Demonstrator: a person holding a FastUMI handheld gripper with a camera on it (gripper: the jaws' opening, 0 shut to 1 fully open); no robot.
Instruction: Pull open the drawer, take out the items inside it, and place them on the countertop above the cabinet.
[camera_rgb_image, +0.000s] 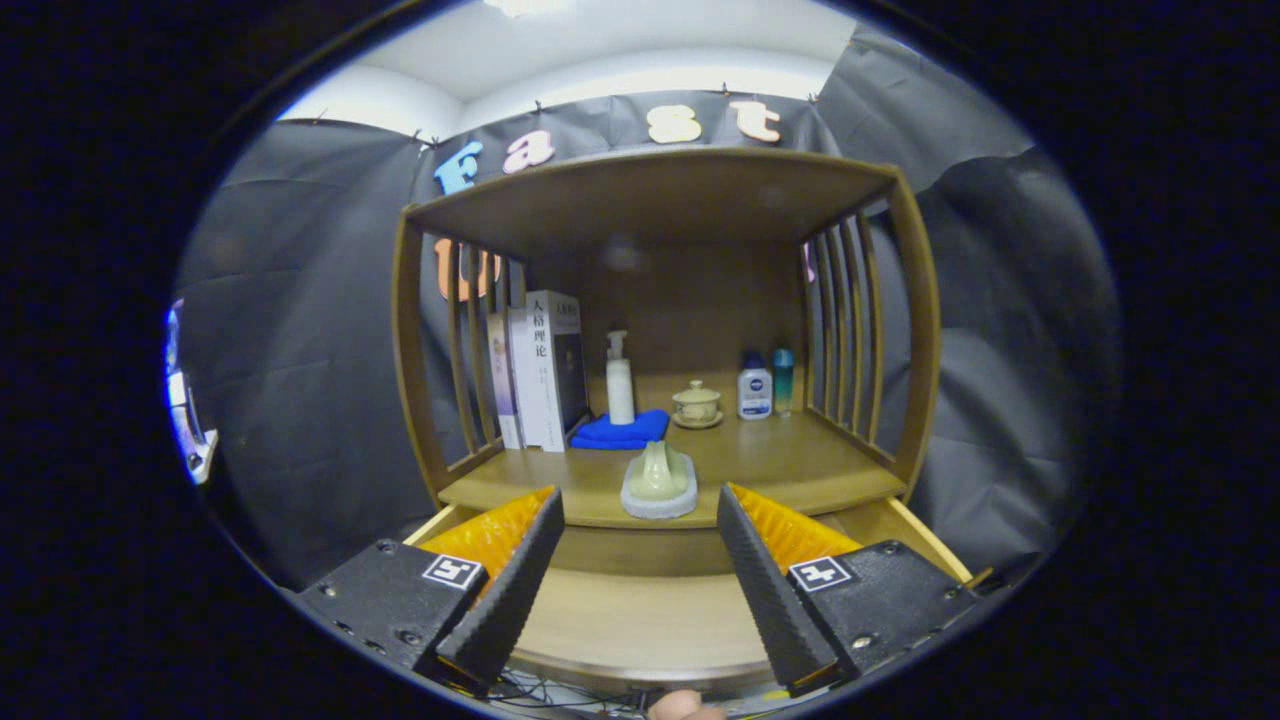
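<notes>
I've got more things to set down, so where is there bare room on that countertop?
Gripper is open, holding nothing. Bare countertop lies between the small pitcher on its white pad at the front edge and the right slats. The back is crowded: books, pump bottle, blue cloth, lidded cup, two bottles.

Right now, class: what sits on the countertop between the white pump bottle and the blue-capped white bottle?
In the gripper view, a small lidded cup stands between pump bottle and blue-capped bottle. The open claw holds nothing.

We log: books (540, 370) left on table (780, 465); bottles (765, 385) right; pitcher (658, 475) front; drawer (640, 610) below, tongs (640, 570) spread above.
</notes>
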